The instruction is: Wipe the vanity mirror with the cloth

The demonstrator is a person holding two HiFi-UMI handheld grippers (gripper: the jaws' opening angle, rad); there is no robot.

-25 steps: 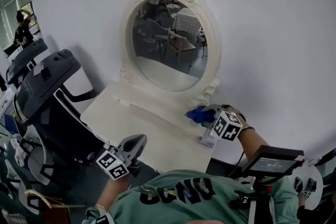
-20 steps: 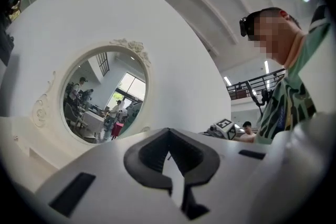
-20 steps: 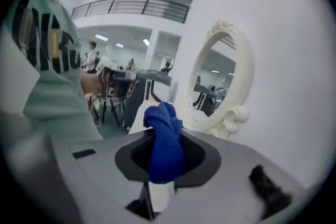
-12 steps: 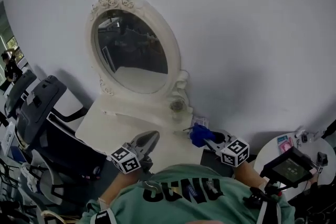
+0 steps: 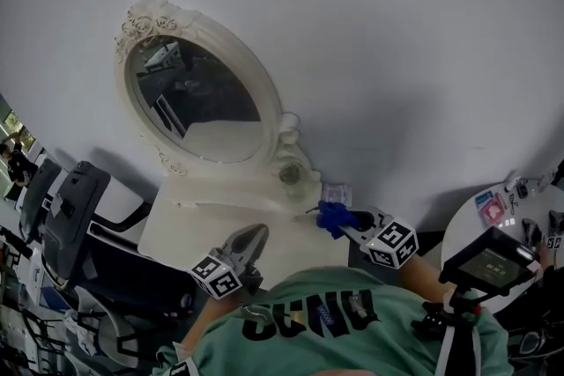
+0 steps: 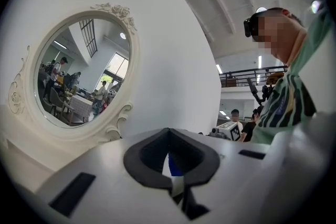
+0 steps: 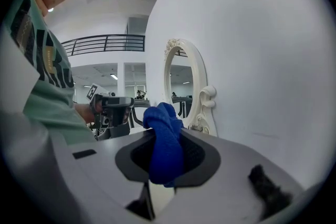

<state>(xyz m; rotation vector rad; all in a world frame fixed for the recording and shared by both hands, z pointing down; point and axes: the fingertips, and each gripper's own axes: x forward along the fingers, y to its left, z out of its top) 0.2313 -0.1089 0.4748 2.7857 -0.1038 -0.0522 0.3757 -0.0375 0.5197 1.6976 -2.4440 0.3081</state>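
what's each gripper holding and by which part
The right gripper is shut on the blue cloth, pinching its bunched middle, with a fold poking past the jaws. The left gripper holds nothing.

Blue cloth (image 7: 164,141) between right gripper (image 7: 166,157) fingers (image 7: 206,157), white vanity mirror (image 7: 179,86) beyond

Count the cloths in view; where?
1. The blue cloth is clamped in the right gripper, below and right of the vanity mirror in the head view. The left gripper carries none. More could be hidden.
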